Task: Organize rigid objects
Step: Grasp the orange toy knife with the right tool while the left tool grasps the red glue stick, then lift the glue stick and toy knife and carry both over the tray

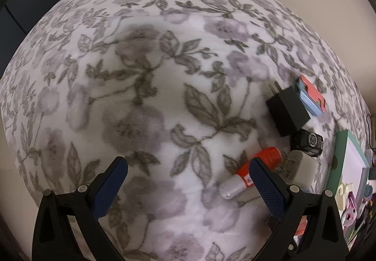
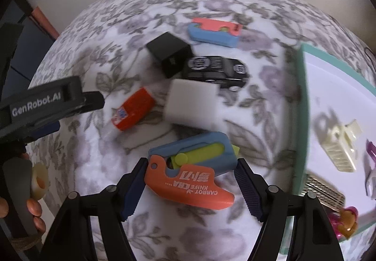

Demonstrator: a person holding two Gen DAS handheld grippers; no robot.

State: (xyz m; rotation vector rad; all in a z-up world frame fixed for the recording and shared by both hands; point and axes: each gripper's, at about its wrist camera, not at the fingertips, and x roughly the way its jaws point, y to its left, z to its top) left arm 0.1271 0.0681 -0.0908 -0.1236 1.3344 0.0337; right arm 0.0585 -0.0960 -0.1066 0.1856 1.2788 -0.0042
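White lettering "GenRobot.AI" stands on the black body of the left gripper, seen in the right wrist view.

White print "CARROT KNIFE" with further characters beside it stands upside down on the orange part of the carrot knife toy between the fingers of the right gripper.

The red glue stick carries a small label; its print is too blurred to read.

The black toy car bears white roundel markings, not legible.
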